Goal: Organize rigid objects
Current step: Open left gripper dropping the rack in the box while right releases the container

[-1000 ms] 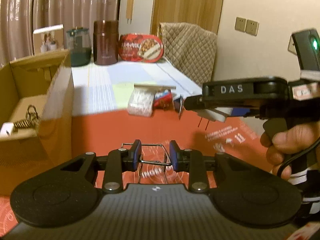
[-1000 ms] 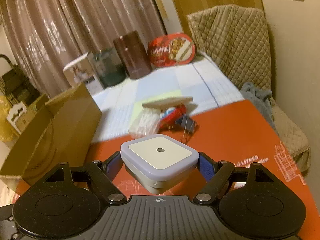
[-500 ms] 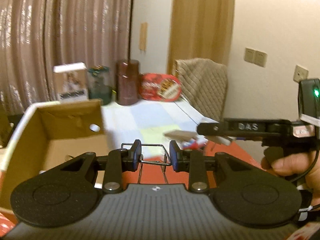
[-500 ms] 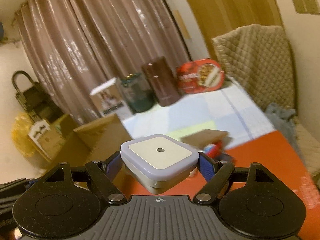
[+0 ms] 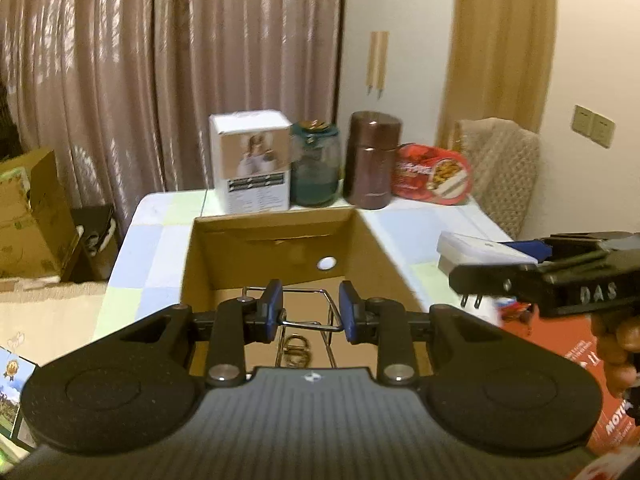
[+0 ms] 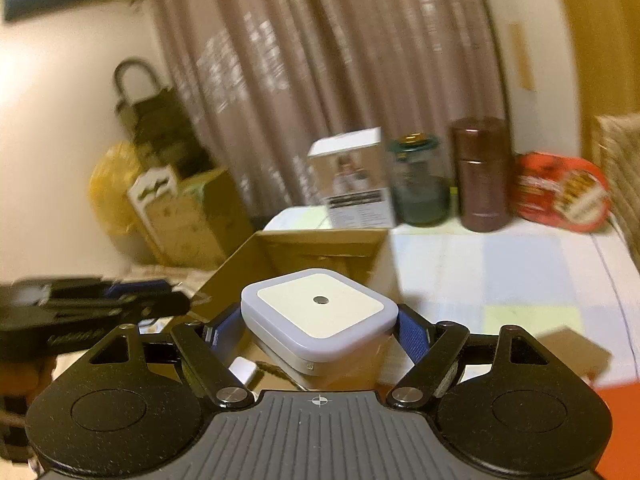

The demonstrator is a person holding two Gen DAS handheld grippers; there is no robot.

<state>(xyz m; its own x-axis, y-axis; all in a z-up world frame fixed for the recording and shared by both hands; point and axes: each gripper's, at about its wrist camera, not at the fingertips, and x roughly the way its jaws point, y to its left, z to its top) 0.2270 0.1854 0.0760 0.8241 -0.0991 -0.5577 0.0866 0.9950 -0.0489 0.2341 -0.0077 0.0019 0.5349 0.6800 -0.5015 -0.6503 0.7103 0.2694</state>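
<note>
Two canisters (image 5: pixel 374 160) stand behind the cardboard box (image 5: pixel 276 248).

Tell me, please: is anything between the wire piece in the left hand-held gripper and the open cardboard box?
Nothing visible blocks it. The left hand-held gripper holds the wire piece over the open cardboard box. The right hand-held gripper, holding the night light, is off to the right.

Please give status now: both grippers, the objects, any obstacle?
Left gripper shut on wire clip, over cardboard box. Right gripper shut on night light. No obstacle visible.

Cardboard box (image 5: pixel 280 240) floor mostly hidden
</note>
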